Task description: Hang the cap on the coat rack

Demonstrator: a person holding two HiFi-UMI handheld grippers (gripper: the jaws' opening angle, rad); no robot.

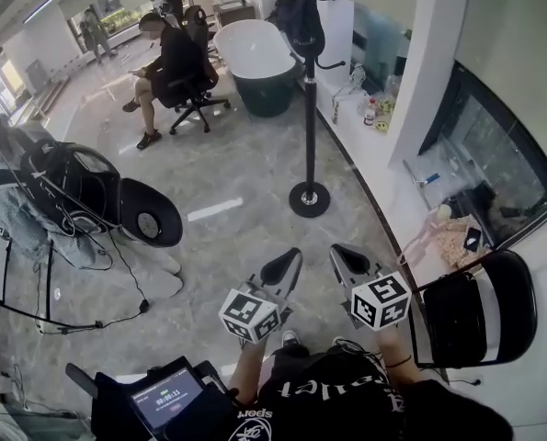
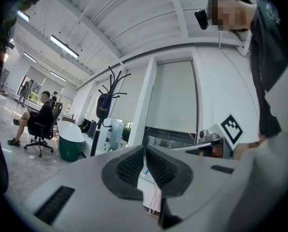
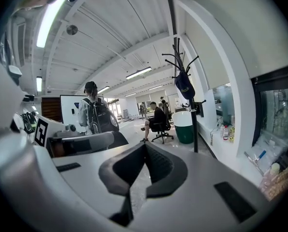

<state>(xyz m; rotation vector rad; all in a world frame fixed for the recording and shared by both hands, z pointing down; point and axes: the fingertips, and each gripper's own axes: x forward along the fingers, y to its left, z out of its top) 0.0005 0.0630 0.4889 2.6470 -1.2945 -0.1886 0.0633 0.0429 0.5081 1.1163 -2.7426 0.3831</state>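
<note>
Across the floor from you: coat rack [image 1: 310, 108], upright on its round base, well apart from both grippers.
Item: dark cap [image 1: 301, 21], hung from an upper hook close against the pole.
Status: hanging looks done; as I judge it, nothing is left but to confirm that it sits secure.
Orientation: long axis near vertical, along the pole, bulk drooping downward; brim direction too small to tell.
Your left gripper [image 1: 282, 269]: jaws together, holding nothing.
Your right gripper [image 1: 349, 261]: jaws together, holding nothing.
</note>
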